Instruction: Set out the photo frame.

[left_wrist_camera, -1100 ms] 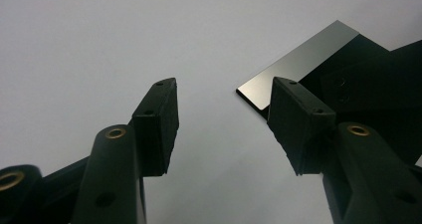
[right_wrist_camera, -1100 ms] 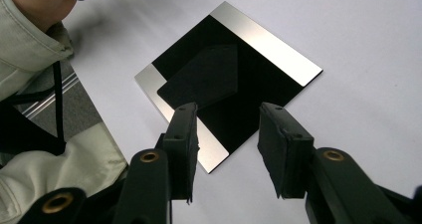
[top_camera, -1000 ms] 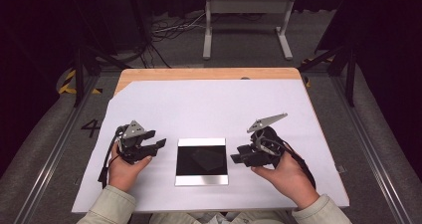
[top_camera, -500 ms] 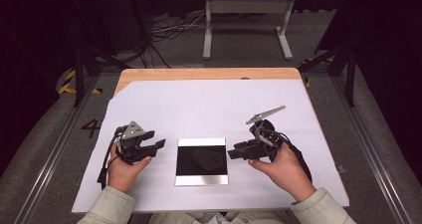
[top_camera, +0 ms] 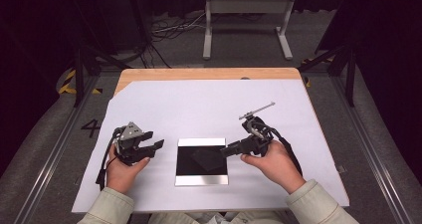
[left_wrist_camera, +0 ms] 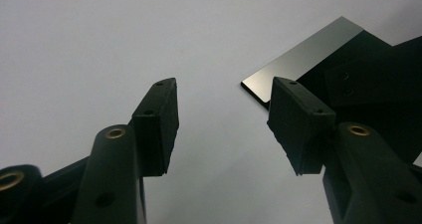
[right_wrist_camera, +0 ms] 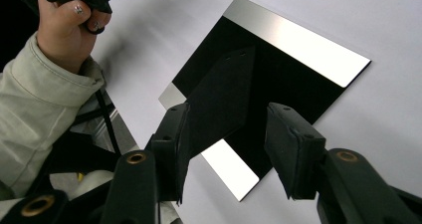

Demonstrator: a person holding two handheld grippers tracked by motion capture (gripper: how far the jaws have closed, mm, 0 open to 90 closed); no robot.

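A flat black square frame (top_camera: 199,171) with silver bands along its near and far edges lies on the white sheet (top_camera: 209,109). A black flap (right_wrist_camera: 224,94) stands out from its dark surface. My right gripper (top_camera: 225,151) reaches over the frame's right edge. Its jaws have just been opening and stand open, with the flap between them near one fingertip (right_wrist_camera: 171,149) and a gap to the other. My left gripper (top_camera: 153,148) rests open to the left of the frame, nothing between its jaws. In the left gripper view the frame's silver corner (left_wrist_camera: 308,55) lies beyond my left gripper (left_wrist_camera: 224,124).
The white sheet covers a wooden table (top_camera: 199,73). A metal stand (top_camera: 246,7) and cables lie on the floor behind it. In the right gripper view the person's other hand (right_wrist_camera: 64,30) and pale sleeve sit beyond the frame.
My right gripper has moved left and slightly down, from beside the frame to over its right edge, and its jaws stand wider. The left hand has not moved.
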